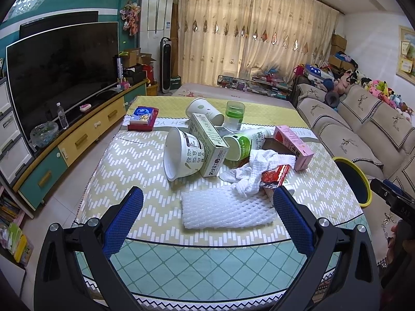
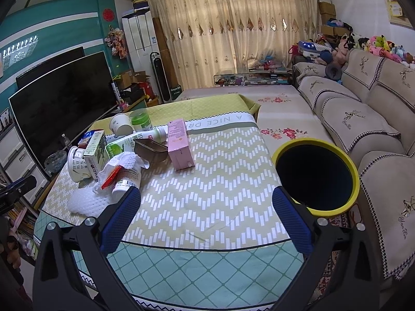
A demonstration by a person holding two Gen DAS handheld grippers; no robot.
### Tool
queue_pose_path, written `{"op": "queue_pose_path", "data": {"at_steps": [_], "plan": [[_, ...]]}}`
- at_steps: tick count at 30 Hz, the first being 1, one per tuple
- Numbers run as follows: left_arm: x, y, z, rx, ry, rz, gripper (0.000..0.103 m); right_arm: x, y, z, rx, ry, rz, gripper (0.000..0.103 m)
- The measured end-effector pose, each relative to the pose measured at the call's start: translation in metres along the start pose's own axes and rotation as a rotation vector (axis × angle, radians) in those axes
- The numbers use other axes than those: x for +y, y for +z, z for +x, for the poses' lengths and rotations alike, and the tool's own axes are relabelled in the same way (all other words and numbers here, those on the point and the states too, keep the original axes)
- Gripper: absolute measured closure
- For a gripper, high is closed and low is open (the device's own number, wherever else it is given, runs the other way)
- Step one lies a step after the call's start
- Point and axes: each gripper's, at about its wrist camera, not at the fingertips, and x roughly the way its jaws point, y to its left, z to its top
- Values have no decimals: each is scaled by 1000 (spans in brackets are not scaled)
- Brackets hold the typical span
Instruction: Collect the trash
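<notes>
Both wrist views low over table (image 1: 145,155), facing curtains (image 2: 233,39), sharing trash pile (image 1: 233,150)

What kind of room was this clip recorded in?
Most likely a home living room: a large television on a low cabinet, a sofa lined with soft toys, and curtains across the far window.

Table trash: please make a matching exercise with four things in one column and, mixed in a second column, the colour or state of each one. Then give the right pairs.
Things:
1. milk carton
2. foam sheet
3. bin
4. paper bowl

Descriptions:
A. lying on its side, opening toward the camera
B. pink
C. white, flat on the tablecloth, nearest the left gripper
D. yellow rim, dark inside

Pairs: 1-B, 2-C, 3-D, 4-A
</notes>
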Motion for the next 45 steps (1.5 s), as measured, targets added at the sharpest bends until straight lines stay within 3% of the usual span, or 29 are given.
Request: {"op": "queue_pose_path", "data": {"at_steps": [31,38,45], "plan": [[6,-6,13,11,0,-11,4,12,-1,12,26,4,-20,6],[5,-4,19,9,-8,-18,4,14,2,30,49,28,-45,6],[4,-1,28,-10,-35,-28,4,36,15,84,60,35,-162,8]]}}
